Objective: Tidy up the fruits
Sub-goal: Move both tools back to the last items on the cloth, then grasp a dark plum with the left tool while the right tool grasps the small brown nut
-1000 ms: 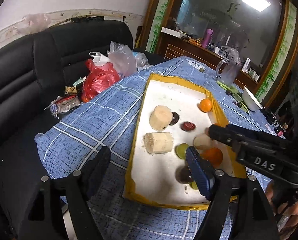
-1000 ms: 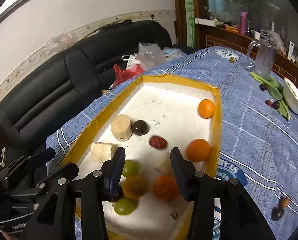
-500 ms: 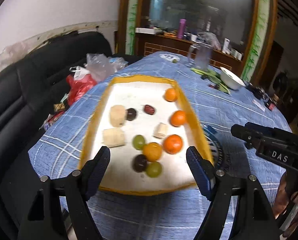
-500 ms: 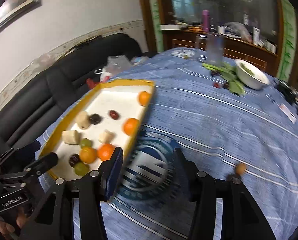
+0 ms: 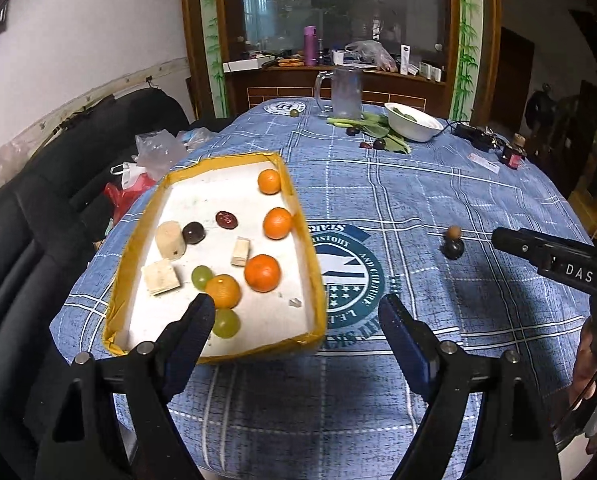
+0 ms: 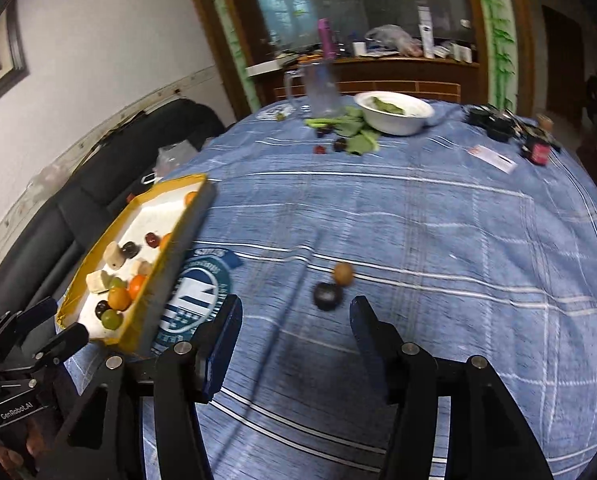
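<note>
Both my claws hang released, nothing gripped: left claw [image 5: 294, 318] over near end of yellow tray [image 5: 132, 240] w/ oranges [image 5: 262, 273] & grapes [image 5: 226, 323]; right claw [image 6: 294, 322] just short of dark fruit [image 6: 327, 296] touching small brown fruit [image 6: 343, 274] on blue worktop [image 6: 438, 240].

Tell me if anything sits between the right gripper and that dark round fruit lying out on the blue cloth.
Nothing visible does. The right gripper is open, with bare blue checked tablecloth between its fingers and the dark round fruit. A small tan round fruit touches the dark fruit's far side, beyond it.
</note>
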`<state>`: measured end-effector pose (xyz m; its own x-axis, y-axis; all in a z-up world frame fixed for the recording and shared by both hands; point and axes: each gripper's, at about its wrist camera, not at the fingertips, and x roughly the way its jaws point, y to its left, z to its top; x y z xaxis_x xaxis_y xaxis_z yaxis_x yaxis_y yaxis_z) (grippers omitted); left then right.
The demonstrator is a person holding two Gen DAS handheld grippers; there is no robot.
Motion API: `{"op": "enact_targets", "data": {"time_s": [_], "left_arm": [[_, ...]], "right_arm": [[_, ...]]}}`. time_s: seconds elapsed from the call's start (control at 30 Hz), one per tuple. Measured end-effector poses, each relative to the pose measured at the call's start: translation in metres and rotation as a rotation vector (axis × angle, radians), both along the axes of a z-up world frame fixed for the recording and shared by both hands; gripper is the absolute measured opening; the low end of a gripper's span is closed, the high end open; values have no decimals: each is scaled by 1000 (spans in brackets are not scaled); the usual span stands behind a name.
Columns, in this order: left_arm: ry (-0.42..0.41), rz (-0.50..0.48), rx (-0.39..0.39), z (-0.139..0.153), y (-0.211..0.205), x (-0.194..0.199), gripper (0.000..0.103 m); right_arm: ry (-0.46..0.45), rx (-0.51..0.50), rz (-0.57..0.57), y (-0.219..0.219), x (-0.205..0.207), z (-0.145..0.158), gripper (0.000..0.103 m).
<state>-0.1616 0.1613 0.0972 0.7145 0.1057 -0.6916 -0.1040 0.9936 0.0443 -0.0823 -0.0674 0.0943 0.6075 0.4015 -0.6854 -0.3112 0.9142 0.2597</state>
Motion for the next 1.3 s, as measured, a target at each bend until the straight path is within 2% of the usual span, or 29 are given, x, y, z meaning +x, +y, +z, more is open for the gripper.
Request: {"op": "enact_targets", "data": {"time_s": [0.27,0.4,0.6,0.77,0.83,0.87,0.9,0.93,0.97,1.0,1.1,1.23,1.3], "left_arm": [[50,-9,-47,-11,-4,15,83],[70,-53,-75,-22,-14,28,83],[95,-140,-101,-37,-37,46,83],[97,-184,-60,-43,-53,55,83],[98,-197,-57,-44,-55,58,83],[106,-204,-61,-46,-56,62,83],[113,-208,-70,-48,-56,65,83],[118,-212,-79,-48,-56,68,83],[124,-217,-89,-49,-57,72,82],[128,-223,-100,-49,-58,77,82],[130,-255,-123,-46,-67,89,82],[121,-313,-96,-47,-90,105,80],[139,-350,-86,-52,-103,117,64]], "right_arm": [[34,9,-74,-39,6,-19,60],[61,5,-98,-50,16,-30,60],[111,24,-65,-34,50,-43,60],[127,9,-21,-5,78,-50,60],[143,-41,-6,9,88,-57,49],[149,-56,-1,14,91,-60,49],[141,-56,7,18,92,-61,42],[131,-62,15,20,91,-61,31],[122,-59,33,22,89,-59,29],[114,-67,31,22,88,-58,23],[82,-45,20,11,84,-53,23],[75,34,-37,-16,85,-49,23],[80,60,-63,-27,87,-49,23]]}}
